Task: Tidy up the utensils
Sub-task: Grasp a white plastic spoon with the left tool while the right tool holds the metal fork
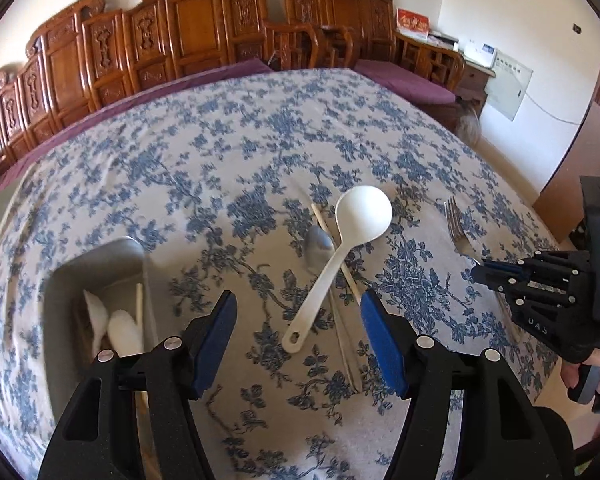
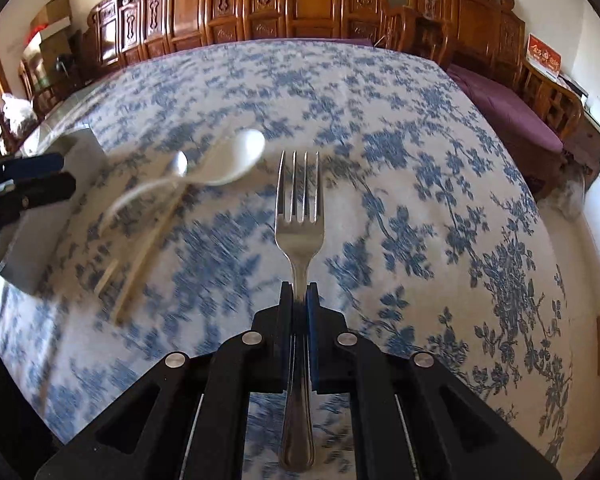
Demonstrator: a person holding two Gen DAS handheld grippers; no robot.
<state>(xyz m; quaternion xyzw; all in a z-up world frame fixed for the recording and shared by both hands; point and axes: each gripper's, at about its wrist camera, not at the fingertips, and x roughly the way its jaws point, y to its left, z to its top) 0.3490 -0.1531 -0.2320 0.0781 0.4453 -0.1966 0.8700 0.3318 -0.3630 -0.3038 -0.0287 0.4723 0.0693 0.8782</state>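
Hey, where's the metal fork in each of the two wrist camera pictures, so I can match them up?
Left wrist view: the fork is at the right edge, its handle in the right gripper.
Right wrist view: the fork is dead centre, tines pointing away, clamped in the right gripper.
Shared landmark: the white ladle, left of the fork in both.

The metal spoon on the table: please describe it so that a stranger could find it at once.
Start at the flowered tablecloth and find the heap of utensils right of the metal tray. The metal spoon lies there beside the chopsticks, partly under the big white spoon. It is the only grey, shiny piece in that heap.
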